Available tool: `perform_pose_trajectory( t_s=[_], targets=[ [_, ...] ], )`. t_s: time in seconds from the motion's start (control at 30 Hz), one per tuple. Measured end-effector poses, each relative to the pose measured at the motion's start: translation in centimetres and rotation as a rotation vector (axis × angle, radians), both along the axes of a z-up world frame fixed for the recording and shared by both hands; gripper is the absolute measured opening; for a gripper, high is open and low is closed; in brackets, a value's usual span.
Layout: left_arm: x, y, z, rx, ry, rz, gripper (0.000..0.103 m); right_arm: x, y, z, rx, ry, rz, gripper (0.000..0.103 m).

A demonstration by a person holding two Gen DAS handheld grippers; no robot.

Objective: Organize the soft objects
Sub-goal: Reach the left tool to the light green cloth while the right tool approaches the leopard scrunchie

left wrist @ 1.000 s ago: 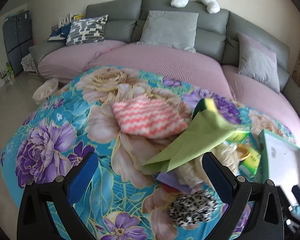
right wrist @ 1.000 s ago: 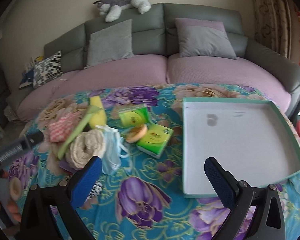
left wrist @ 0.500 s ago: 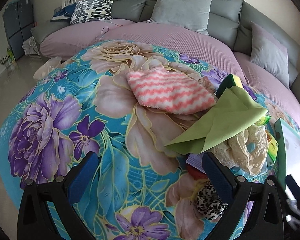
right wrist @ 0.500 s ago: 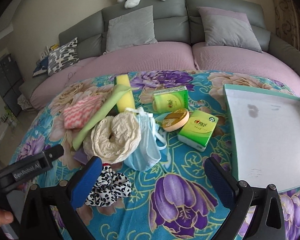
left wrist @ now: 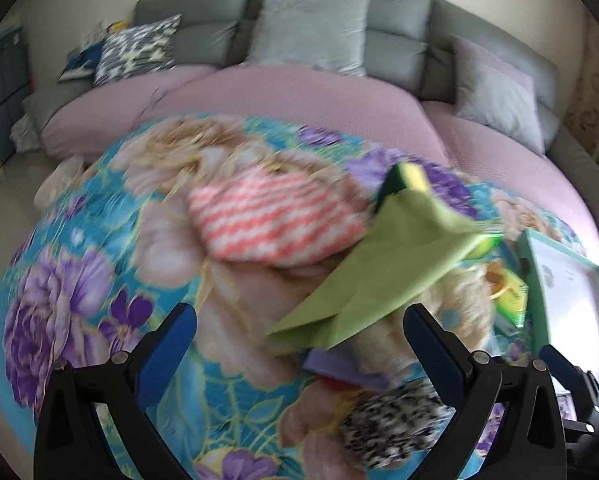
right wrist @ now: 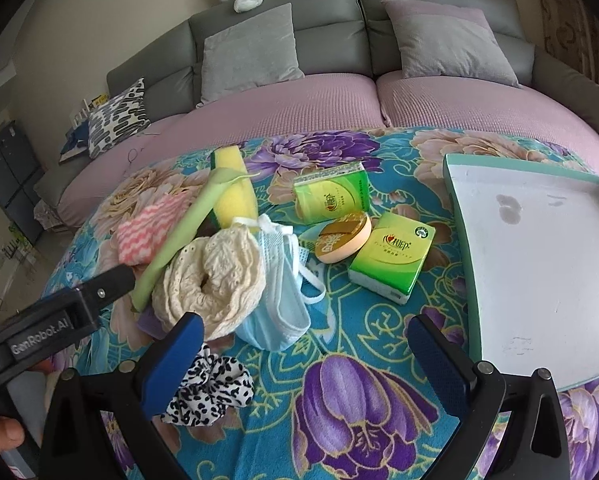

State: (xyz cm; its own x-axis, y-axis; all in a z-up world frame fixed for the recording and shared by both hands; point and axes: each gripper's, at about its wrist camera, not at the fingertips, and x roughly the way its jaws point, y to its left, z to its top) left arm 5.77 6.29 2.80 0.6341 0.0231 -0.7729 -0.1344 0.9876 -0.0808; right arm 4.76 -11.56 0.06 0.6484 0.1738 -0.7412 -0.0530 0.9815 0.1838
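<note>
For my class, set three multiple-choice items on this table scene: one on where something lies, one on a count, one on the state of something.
1. Where does the round orange tin lie?
A. Between the two green tissue packs
B. Inside the tray
C. On the sofa

2. How many green tissue packs are on the table?
A. One
B. Two
C. Four

3. What is the state of the white tray?
A. Piled with cloths
B. Turned upside down
C. Holding nothing

Answers:
1 A: the tin sits between the far tissue pack and the near tissue pack, leaning on the near one.
2 B: only those two packs show in the right wrist view.
3 C: its white floor is bare apart from a few marks, while the soft things lie heaped to its left.
</note>
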Motion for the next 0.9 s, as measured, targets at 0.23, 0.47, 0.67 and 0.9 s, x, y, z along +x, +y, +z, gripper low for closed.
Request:
perform_pose_trajectory(
  t_s=[0.23, 0.47, 0.67, 0.9],
  targets=[
    [1.6, -2.3, -0.1, 0.048, 0.026, -0.098, 0.102, 0.6, -2.3, 0.6, -0.054, -0.006, -0.078, 0.103],
    [3.0, -4.2, 0.2, 0.084, 0.038, -0.142, 0.090, 0.6, -4.9, 1.3, -0.048, -0.015, -0.156, 0.103],
    [4.7, -5.6, -1.0, 0.086, 0.056, -0.157, 0.069, 0.6, -5.6, 1.3, -0.053, -0.011, -0.173, 0.103],
    [4.7, -4.6, -0.8, 0.027, 0.018, -0.121, 0.050, 0.6, -5.7, 1.1, -0.046, -0.004, -0.166, 0.103]
  ],
)
